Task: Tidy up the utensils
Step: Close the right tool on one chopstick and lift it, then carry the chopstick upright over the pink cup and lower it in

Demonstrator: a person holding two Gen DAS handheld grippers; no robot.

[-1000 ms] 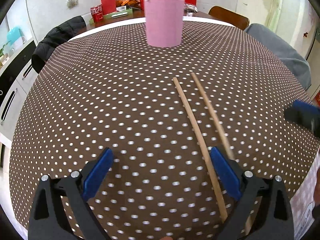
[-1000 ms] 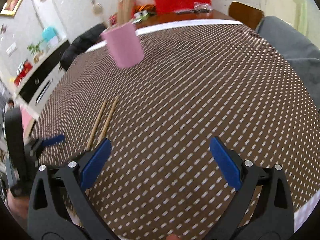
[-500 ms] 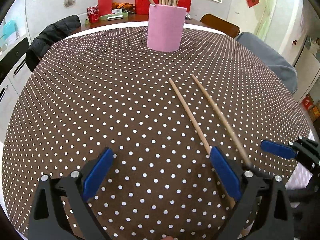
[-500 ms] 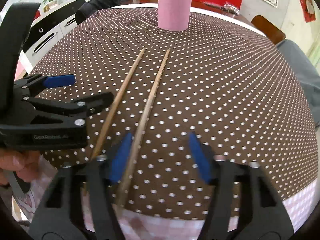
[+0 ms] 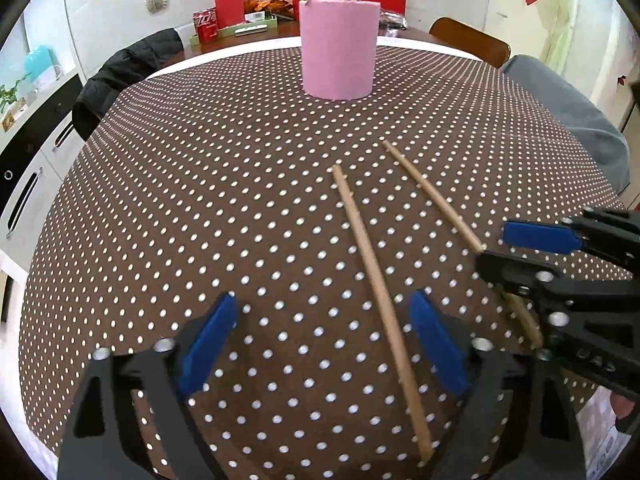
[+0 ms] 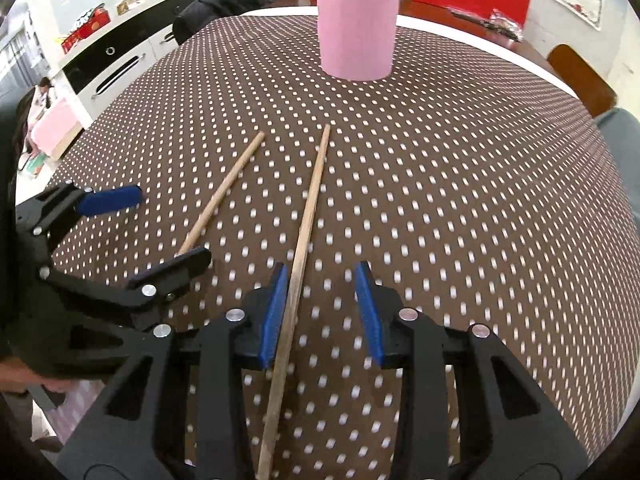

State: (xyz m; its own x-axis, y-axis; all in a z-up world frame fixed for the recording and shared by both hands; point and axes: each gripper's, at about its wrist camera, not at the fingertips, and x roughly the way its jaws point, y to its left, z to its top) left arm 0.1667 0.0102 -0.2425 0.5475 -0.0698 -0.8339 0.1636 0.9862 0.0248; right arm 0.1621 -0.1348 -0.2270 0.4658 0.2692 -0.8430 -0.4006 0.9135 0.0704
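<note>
Between the pink cup [image 5: 338, 50] and the two chopsticks [image 5: 380, 292], the desk [image 5: 200, 200] lies bare and passable. Left of the cup is open cloth; the cup itself, bristling with sticks, blocks the far middle.

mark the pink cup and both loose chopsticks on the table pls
Pink cup [image 5: 338, 52]: left wrist view, front wall.
Left chopstick [image 5: 376, 280]: left wrist view, mid-shaft, between the left jaws.
Right chopstick [image 6: 310, 208]: right wrist view, mid-shaft ahead of the right jaws.

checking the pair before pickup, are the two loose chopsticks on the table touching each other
Apart. The right wrist view shows the left chopstick and right chopstick with dotted tablecloth between them along their visible length.
</note>
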